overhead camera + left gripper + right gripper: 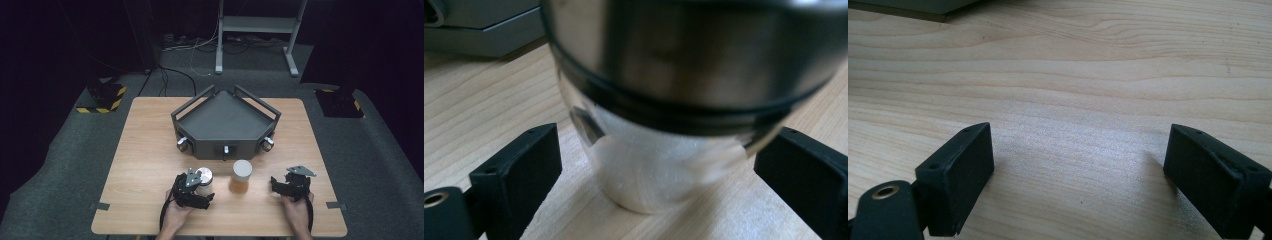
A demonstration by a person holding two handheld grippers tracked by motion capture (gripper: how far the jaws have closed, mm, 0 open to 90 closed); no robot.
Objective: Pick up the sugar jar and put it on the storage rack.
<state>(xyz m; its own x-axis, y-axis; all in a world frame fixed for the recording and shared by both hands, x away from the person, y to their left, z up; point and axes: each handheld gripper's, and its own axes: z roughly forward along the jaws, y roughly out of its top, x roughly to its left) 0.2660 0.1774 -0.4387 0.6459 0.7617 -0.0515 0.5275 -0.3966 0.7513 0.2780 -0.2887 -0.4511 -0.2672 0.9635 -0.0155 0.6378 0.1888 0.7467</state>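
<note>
1. A tip-over is judged the main risk; the steel-lidded jar (pixel 664 125) stands upright on the desk (pixel 145 165) between the jaws of the left tongs (pixel 197 192), and if one pad is brought against the rounded glass before the other, the jar could be pushed sideways or rolled off its small base.
2. A slip is judged possible as well; the glass wall is seen to be smooth and tapered below the wide lid, so a grip taken low on it could be squeezed downward and lost.
3. A knock against the neighbouring jar (pixel 241 176), with a white lid and orange contents, is also conceivable; it stands just to the right of the steel-lidded jar, near the front of the dark tray (pixel 225 122), and could be struck if the first jar is shoved rightward.
4. The left tongs are spread around the steel-lidded jar; a gap is visible between each pad and the glass, so nothing is pinched yet.
5. The right tongs (pixel 292 185) are held spread wide over bare wood at the near right of the desk; nothing is held or touched by them.
</note>
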